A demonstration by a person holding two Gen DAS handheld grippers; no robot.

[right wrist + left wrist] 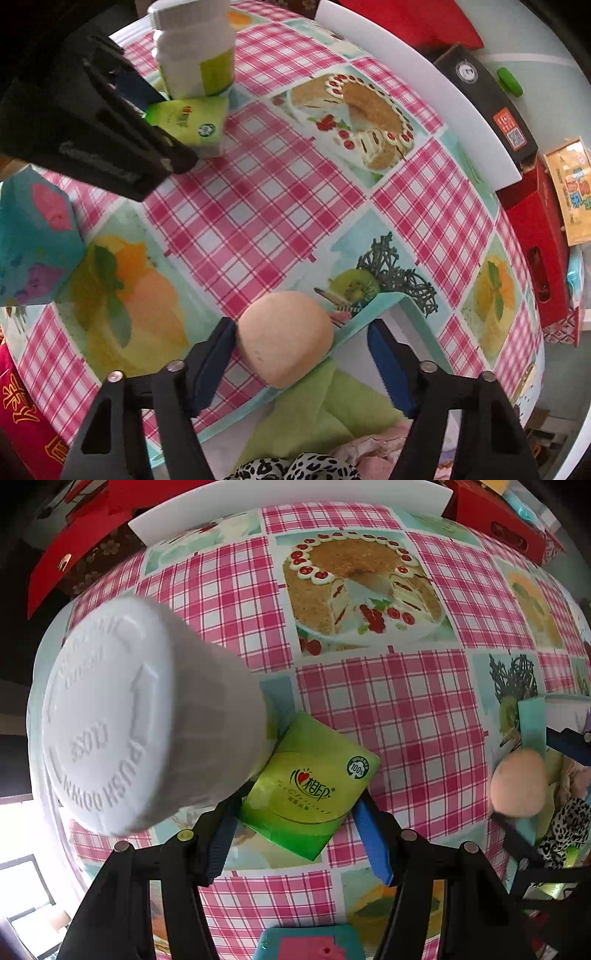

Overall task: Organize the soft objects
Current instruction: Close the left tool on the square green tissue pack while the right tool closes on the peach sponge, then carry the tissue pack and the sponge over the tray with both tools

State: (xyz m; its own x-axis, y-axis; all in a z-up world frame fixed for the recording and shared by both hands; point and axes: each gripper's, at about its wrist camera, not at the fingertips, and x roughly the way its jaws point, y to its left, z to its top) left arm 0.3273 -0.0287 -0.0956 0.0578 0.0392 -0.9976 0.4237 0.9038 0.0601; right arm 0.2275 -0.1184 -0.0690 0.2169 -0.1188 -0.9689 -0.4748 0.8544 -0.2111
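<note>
Already the teal tray (410, 310) holds a green cloth (314, 410) and a spotted one (295, 467), while the right gripper (301, 354) straddles, jaws apart, the peach ball (284, 338) on its rim and the left gripper (295, 834) brackets, unclamped, the green tissue pack (310, 786) on the table.

A tall white plastic bottle with an embossed push-down cap (110, 716) stands on a pink-checked tablecloth printed with cakes and fruit (388, 709). Red cardboard boxes (532, 236) sit beyond the table's edge.
</note>
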